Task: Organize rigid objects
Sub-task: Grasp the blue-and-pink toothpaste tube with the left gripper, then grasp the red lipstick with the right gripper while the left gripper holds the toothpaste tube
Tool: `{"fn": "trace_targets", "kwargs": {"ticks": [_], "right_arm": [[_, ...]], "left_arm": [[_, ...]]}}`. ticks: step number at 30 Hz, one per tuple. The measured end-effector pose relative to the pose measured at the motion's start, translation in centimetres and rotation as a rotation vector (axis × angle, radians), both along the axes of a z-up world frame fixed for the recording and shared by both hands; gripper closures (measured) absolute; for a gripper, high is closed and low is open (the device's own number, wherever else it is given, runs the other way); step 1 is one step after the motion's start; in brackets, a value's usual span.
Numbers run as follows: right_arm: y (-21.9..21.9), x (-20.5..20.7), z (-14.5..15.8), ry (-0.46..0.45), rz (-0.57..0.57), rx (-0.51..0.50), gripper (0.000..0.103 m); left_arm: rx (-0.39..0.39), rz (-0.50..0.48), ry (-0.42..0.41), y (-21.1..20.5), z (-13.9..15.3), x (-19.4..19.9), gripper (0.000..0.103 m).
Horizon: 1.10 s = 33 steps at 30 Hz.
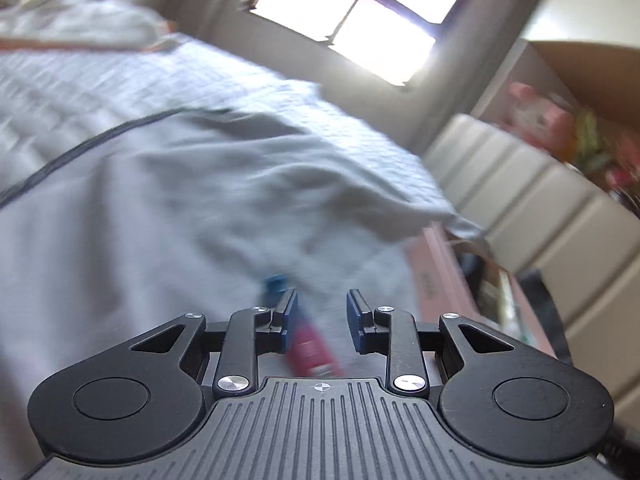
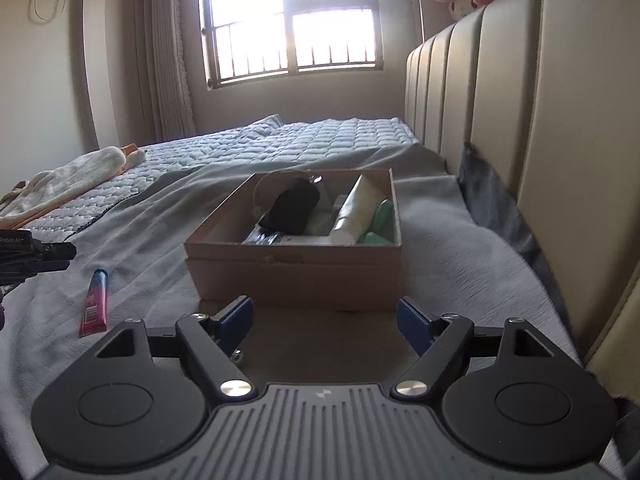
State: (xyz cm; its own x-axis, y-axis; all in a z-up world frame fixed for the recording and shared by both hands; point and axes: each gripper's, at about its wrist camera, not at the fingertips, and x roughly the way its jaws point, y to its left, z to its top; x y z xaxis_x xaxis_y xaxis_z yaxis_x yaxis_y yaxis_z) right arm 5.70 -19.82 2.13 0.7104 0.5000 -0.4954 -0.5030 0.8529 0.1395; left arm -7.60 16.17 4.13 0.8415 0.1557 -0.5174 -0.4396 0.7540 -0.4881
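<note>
Mostly done, by the look of it. Cardboard box [image 2: 294, 268] on the grey blanket [image 2: 460, 264], centre of the right wrist view, already loaded: white tube [image 2: 354, 212] leaning toward the right wall, black object [image 2: 290, 210] in the middle, green items [image 2: 380, 224] at the right side, something pale and round at the far end, not identifiable. One straggler outside: red tube with blue cap [image 2: 96, 304], flat on the blanket, left of the box and apart from it. Probably the last item to go in; nothing else loose in sight, though much of the bed lies out of frame. Towel [image 2: 68, 184] far left on the quilt, soft, likely no part of the job.

Right gripper [image 2: 325, 320]: jaws spread wide, nothing between them, pads touching nothing, pointed at the near wall of the box, just short of it.

Left gripper [image 1: 322, 322]: jaws moderately apart, hovering over the red tube [image 1: 310, 344]. Tube runs between the pads, close against the left one. Left wrist view heavily blurred, so contact not certain; no clamping visible. Counted as not yet gripped. Same gripper's tip visible at the left edge of the right wrist view [image 2: 52, 254], beyond the tube's cap end.

Left to do, as judged: close on the red tube, carry right, drop in the box.
</note>
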Motion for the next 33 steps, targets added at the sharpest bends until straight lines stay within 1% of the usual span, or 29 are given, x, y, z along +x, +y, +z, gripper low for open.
{"fn": "trace_targets", "kwargs": {"ticks": [2,5,8,10,11,13,15,18,20,21,24,26,28,30,31,33], "right_arm": [[1.0,-0.4,-1.1,0.020,0.014,0.007,0.024],[2.6,-1.2,-2.4,0.003,0.007,-0.025,0.024],[3.3,-1.9,-3.2,-0.031,-0.009,-0.077,0.024],[3.1,-2.1,-2.8,-0.050,-0.003,-0.065,0.022],[3.1,-2.2,-2.9,-0.052,-0.002,-0.061,0.019],[3.0,-2.0,-3.2,-0.036,-0.002,-0.056,0.018],[3.1,-1.6,-3.6,-0.002,-0.001,-0.060,0.018],[3.0,-0.9,-3.9,0.041,0.009,-0.049,0.018],[2.9,-0.6,-4.1,0.060,0.012,-0.036,0.018],[2.8,-0.6,-4.1,0.063,0.012,-0.030,0.018],[2.9,-0.6,-4.2,0.062,0.012,-0.037,0.018],[3.0,-0.7,-4.2,0.062,0.010,-0.044,0.018],[3.0,-0.7,-4.2,0.062,0.009,-0.047,0.018],[3.1,-0.5,-4.1,0.064,0.007,-0.053,0.017],[3.2,-0.5,-4.1,0.065,0.006,-0.060,0.017],[3.6,-0.4,-4.1,0.068,0.003,-0.086,0.017]], "left_arm": [[-0.052,0.024,0.048,1.2,-0.8,-0.4,0.074],[-0.070,-0.001,0.048,1.4,-0.9,-0.3,0.074],[-0.033,0.006,0.035,0.9,-0.7,1.0,0.074],[-0.011,0.021,0.044,0.7,-0.7,2.4,0.074],[-0.001,0.024,0.057,0.5,-0.9,3.1,0.073],[0.021,0.027,0.100,0.1,-1.5,4.5,0.073],[0.037,0.011,0.132,-0.5,-2.1,5.5,0.070],[0.073,-0.028,0.164,-1.7,-3.1,6.5,0.068],[0.143,-0.060,0.168,-2.9,-3.3,6.7,0.068],[0.164,-0.089,0.171,-3.4,-3.3,6.7,0.068],[0.164,-0.217,0.160,-5.1,-3.6,6.4,0.069],[0.199,-0.270,0.152,-6.5,-3.6,5.9,0.069],[0.214,-0.316,0.149,-7.6,-3.7,5.5,0.069],[0.245,-0.336,0.149,-8.5,-3.8,5.2,0.069],[0.276,-0.337,0.152,-8.8,-3.9,5.2,0.069],[0.307,-0.332,0.150,-9.3,-4.2,5.1,0.068]]}}
